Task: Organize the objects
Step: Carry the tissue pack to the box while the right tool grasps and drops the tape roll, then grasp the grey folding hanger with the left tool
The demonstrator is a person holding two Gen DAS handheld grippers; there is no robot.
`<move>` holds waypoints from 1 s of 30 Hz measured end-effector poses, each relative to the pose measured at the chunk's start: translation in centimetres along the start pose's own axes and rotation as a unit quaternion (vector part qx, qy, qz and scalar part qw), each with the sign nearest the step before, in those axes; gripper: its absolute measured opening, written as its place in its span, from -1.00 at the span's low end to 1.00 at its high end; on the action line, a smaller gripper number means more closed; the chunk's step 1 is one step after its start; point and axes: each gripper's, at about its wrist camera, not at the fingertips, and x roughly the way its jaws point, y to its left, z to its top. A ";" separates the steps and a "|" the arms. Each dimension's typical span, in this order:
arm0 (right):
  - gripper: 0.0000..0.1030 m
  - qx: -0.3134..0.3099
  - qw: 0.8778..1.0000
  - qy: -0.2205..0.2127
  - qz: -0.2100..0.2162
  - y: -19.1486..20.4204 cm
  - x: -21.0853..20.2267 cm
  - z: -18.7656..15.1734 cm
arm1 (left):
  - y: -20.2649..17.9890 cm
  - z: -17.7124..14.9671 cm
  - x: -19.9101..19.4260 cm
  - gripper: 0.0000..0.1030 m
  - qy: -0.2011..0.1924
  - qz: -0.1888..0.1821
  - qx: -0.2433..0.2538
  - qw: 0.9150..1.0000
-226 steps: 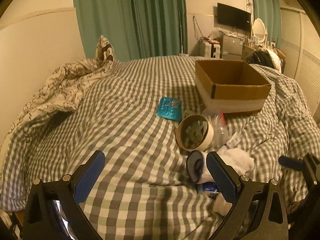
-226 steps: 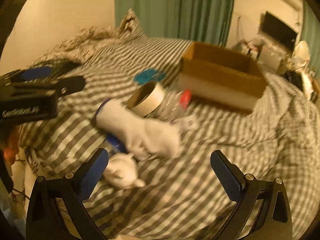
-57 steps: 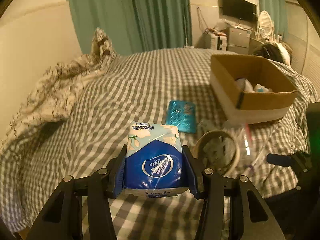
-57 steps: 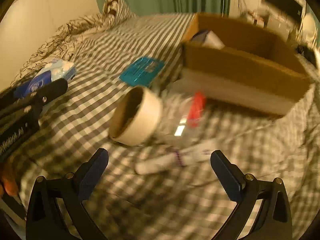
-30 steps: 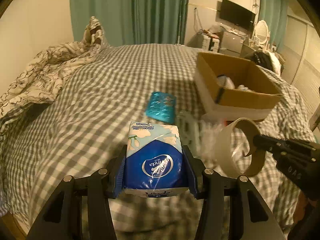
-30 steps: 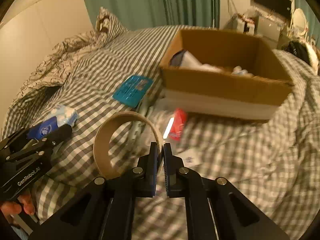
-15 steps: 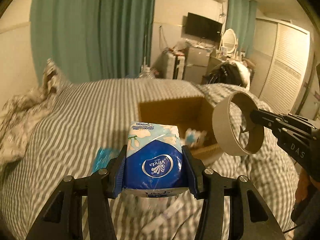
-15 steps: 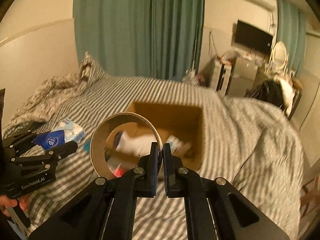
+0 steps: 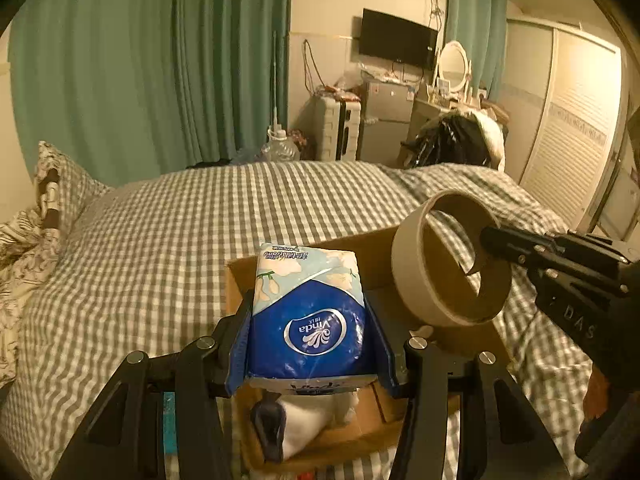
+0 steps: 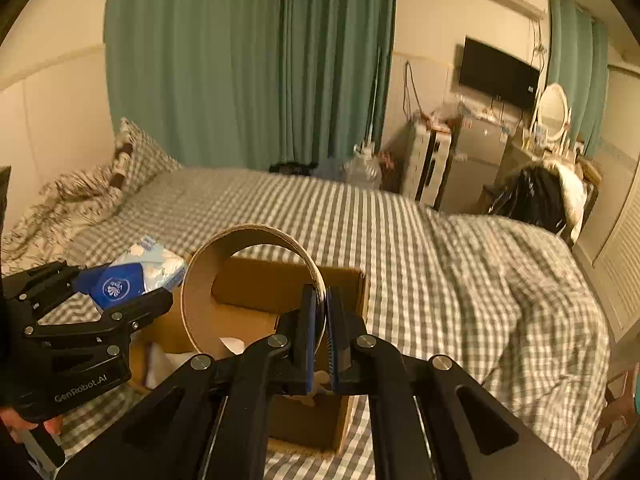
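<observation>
The bed point(image 9: 168, 216) is covered by a gray checked duvet; a cardboard box point(image 10: 256, 280) is set on it, a rumpled patterned blanket point(image 10: 60, 200) at ten o'clock.

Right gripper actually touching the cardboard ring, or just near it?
Touching. The right wrist view shows the right gripper shut on the cardboard ring, its wall pinched between both fingers with no gap, above the cardboard box.

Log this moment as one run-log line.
left gripper: shut on tissue pack | right gripper: shut on tape ring | both above cardboard box
</observation>
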 end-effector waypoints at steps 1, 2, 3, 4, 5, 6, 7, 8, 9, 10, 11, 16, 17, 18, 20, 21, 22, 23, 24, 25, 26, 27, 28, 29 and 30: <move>-0.91 0.003 1.000 0.007 0.004 -0.1 0.9 -0.3 | 0.0 -0.1 0.7 0.01 0.001 0.001 -0.002 1.000; -0.91 0.005 1.000 0.012 0.009 -0.1 1.6 -0.7 | 0.2 -0.3 1.4 0.02 0.003 0.001 -0.006 1.000; -0.90 0.010 1.000 0.017 0.017 -0.2 2.2 -1.0 | 0.5 -0.4 2.0 0.04 0.006 -0.001 -0.011 1.000; -0.89 0.016 0.999 0.021 0.024 -0.3 2.6 -1.4 | 0.8 -0.6 2.4 0.08 0.011 -0.004 -0.016 1.000; -0.89 0.024 0.999 0.024 0.033 -0.6 2.9 -1.6 | 1.0 -0.8 2.6 0.10 0.014 -0.006 -0.021 1.000; -0.87 0.029 0.998 0.026 0.039 -0.8 3.0 -1.7 | 1.0 -0.7 3.0 0.15 0.017 -0.009 -0.026 0.999; -0.83 0.032 0.998 0.027 0.047 -0.9 3.0 -1.8 | 1.1 -0.7 3.1 0.27 0.019 -0.010 -0.028 0.999; -0.78 0.035 0.998 0.025 0.053 -1.0 2.9 -1.9 | 1.2 -0.6 2.9 0.36 0.018 -0.007 -0.029 0.999; -0.60 0.037 0.998 0.023 0.055 -1.1 2.6 -1.8 | 1.2 -0.7 2.7 0.59 0.015 -0.002 -0.029 0.999; -0.25 0.041 0.997 0.019 0.056 -1.1 2.3 -1.8 | 1.3 -0.6 2.2 0.82 0.009 0.006 -0.031 0.999; -0.05 0.047 0.997 0.013 0.054 -1.2 1.6 -1.7 | 1.3 -0.6 1.7 0.89 0.002 0.013 -0.033 0.999; 0.21 0.054 0.997 -0.015 0.051 -0.8 -2.3 -0.7 | 2.2 0.0 -2.2 0.92 -0.017 0.026 -0.041 0.999; 0.23 0.051 0.997 -0.022 0.050 -0.6 -3.6 -0.6 | 2.4 0.1 -3.2 0.93 -0.022 0.031 -0.040 0.998; 0.29 0.047 0.997 -0.026 0.051 -0.4 -4.5 -0.5 | 2.6 0.2 -4.4 0.97 -0.028 0.036 -0.037 0.998; 0.42 0.039 0.997 -0.039 0.053 0.0 -6.7 -0.4 | 3.1 0.1 -6.5 1.00 -0.038 0.045 -0.034 0.998; 0.51 0.034 0.997 -0.046 0.053 0.3 -8.0 -0.4 | 3.5 -0.2 -7.7 1.00 -0.045 0.051 -0.034 0.997; 0.58 0.027 0.997 -0.052 0.053 0.7 -9.2 -0.5 | 3.8 -0.6 -9.0 1.00 -0.047 0.054 -0.033 0.997; 0.61 0.019 0.997 -0.057 0.053 1.3 -10.4 -0.8 | 3.9 -0.9 -9.8 1.00 -0.048 0.055 -0.032 0.997; 0.66 0.013 0.997 -0.060 0.052 1.8 -11.2 -1.0 | 4.1 -1.6 -10.9 1.00 -0.047 0.057 -0.031 0.997; 0.68 0.007 0.997 -0.061 0.052 2.4 -12.0 -1.3 | 4.2 -2.1 -11.6 1.00 -0.047 0.060 -0.030 0.997; 0.69 0.000 0.997 -0.063 0.051 3.0 -12.7 -1.8 | 4.5 -2.7 -12.4 1.00 -0.047 0.063 -0.028 0.997; 0.69 -0.007 0.997 -0.062 0.051 3.7 -13.3 -2.3 | 4.7 -3.7 -13.1 1.00 -0.045 0.068 -0.025 0.996; 0.69 -0.011 0.997 -0.059 0.051 4.2 -13.7 -2.9 | 4.9 -4.6 -13.6 1.00 -0.042 0.074 -0.022 0.996; 0.69 -0.015 0.997 -0.056 0.052 4.8 -13.9 -3.6 | 5.0 -5.5 -13.9 1.00 -0.040 0.077 -0.021 0.996; 0.69 -0.017 0.997 -0.053 0.053 5.4 -14.0 -4.4 | 5.1 -6.8 -14.2 1.00 -0.035 0.081 -0.019 0.996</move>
